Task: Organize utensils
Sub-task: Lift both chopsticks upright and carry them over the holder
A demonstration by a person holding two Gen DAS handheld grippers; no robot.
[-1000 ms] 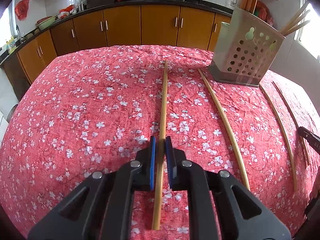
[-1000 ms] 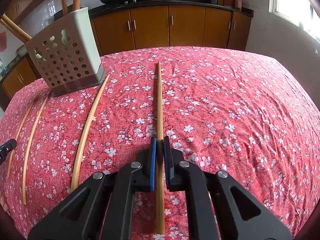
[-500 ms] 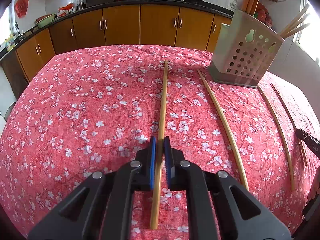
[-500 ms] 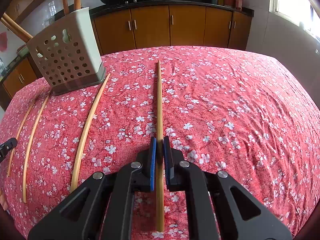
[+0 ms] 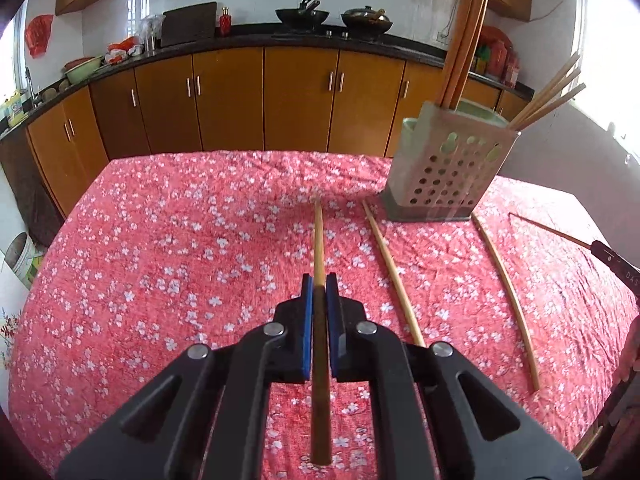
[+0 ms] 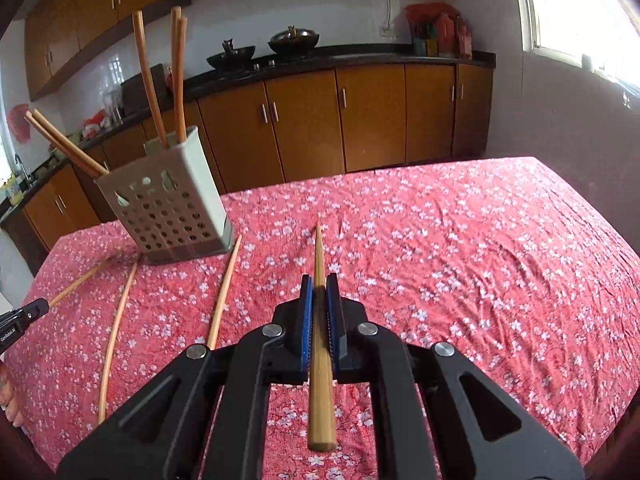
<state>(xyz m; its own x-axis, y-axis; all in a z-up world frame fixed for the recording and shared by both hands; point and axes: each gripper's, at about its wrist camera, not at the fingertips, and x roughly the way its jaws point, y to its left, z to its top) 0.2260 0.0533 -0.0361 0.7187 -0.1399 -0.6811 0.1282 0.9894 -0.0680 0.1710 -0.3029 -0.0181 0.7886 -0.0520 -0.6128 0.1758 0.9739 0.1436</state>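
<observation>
My left gripper [image 5: 319, 286] is shut on a long wooden chopstick [image 5: 318, 240] and holds it lifted above the red floral tablecloth [image 5: 160, 264]. My right gripper [image 6: 319, 286] is shut on another wooden chopstick [image 6: 319, 248], also raised off the cloth. A grey perforated utensil holder [image 5: 448, 168] with several chopsticks standing in it sits at the back right in the left wrist view and at the left in the right wrist view [image 6: 168, 204]. Loose chopsticks [image 5: 394, 276] lie on the cloth beside the holder; they also show in the right wrist view [image 6: 224, 288].
More chopsticks lie near the table's right side [image 5: 508, 296] and left side [image 6: 116, 328]. Brown kitchen cabinets [image 5: 260, 96] and a counter with woks [image 5: 304, 14] stand behind the table. The other gripper's tip shows at each frame's edge [image 6: 20, 316].
Both grippers have risen and tilted up, each lifting its chopstick off the cloth. The holder and the cabinets now sit lower in both views.
</observation>
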